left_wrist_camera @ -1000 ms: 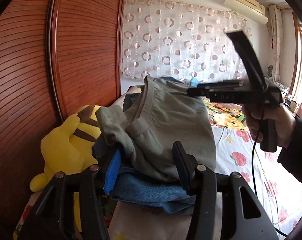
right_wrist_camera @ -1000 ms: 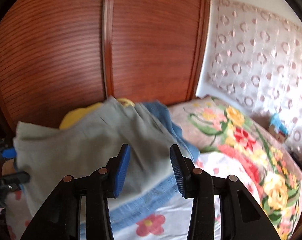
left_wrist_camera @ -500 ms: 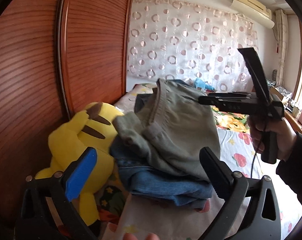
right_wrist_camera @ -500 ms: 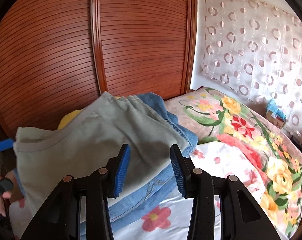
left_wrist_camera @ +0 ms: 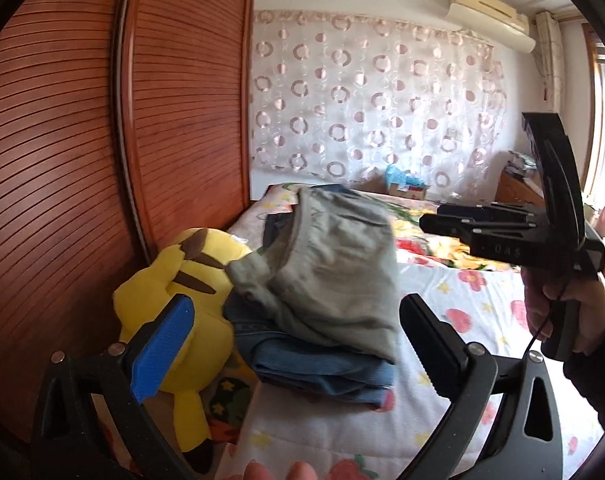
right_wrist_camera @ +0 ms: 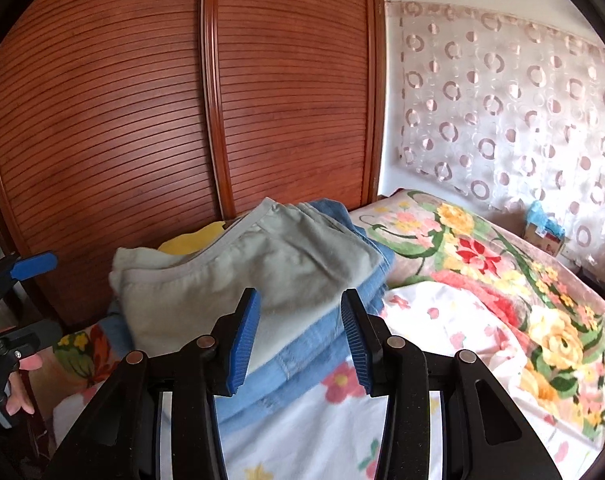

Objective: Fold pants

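Backing away is the step in hand, judging by the scene: the grey pants (left_wrist_camera: pixel 334 276) lie folded on top of folded blue jeans (left_wrist_camera: pixel 322 372), in the middle of the left wrist view and at centre left of the right wrist view, on the flowered bed sheet (right_wrist_camera: pixel 442 320). The left gripper (left_wrist_camera: pixel 294 344) has just been opening and now stands spread wide, its blue pad at lower left and its dark finger at lower right, with nothing between them; the pile sits beyond the tips, untouched. The right gripper (right_wrist_camera: pixel 300 336) is about half open at the bottom of its own view, holding nothing, the edge of the pile showing through the gap without contact.

To finish cleanly, both tools should lift clear without brushing the loose grey corner at the left of the pile, beside the yellow plush toy (left_wrist_camera: pixel 174 304). A snagged edge would likely pull the fold apart. The top layer looks slightly rumpled; a light press could flatten it.
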